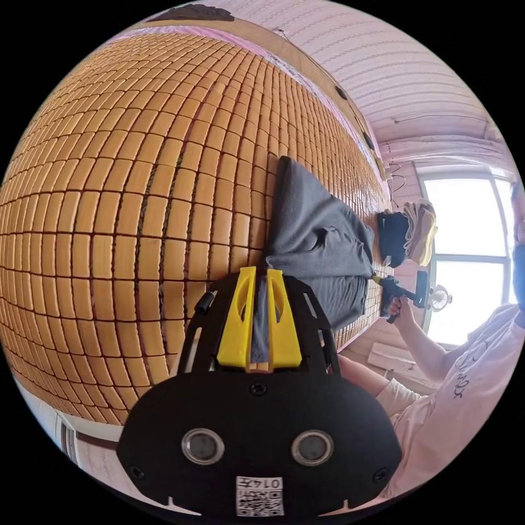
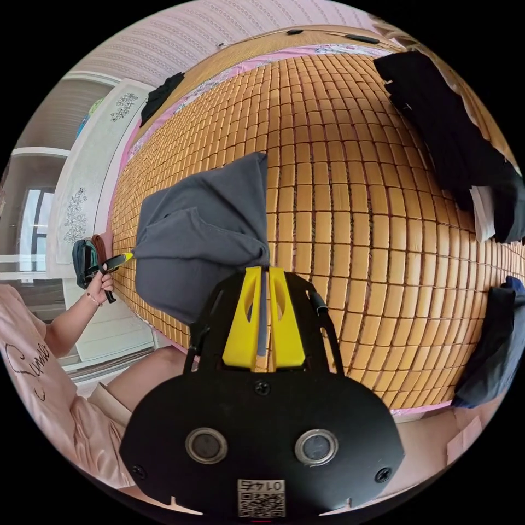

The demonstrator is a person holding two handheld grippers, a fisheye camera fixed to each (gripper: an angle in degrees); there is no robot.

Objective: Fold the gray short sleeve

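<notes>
Gray short sleeve [image 2: 199, 235] lies part-folded on the bamboo mat [image 2: 355, 208]; left gripper [image 1: 260, 317] and right gripper [image 2: 263, 317] each clamp 1 corner (uneven tension risks slippage).

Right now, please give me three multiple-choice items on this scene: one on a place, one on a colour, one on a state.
1. The gray short sleeve lies on:
A. a bamboo mat
B. a glass table
C. a carpet

2. The jaws of each hand-held gripper are:
A. red
B. yellow
C. white

3. The right hand-held gripper is:
A. wide open
B. lying on the mat
C. shut on gray cloth

Answers: 1 A, tan tiles of the bamboo mat surround it. 2 B, both views show yellow. 3 C, cloth is pinched between its jaws; the left hand-held gripper likewise.
</notes>
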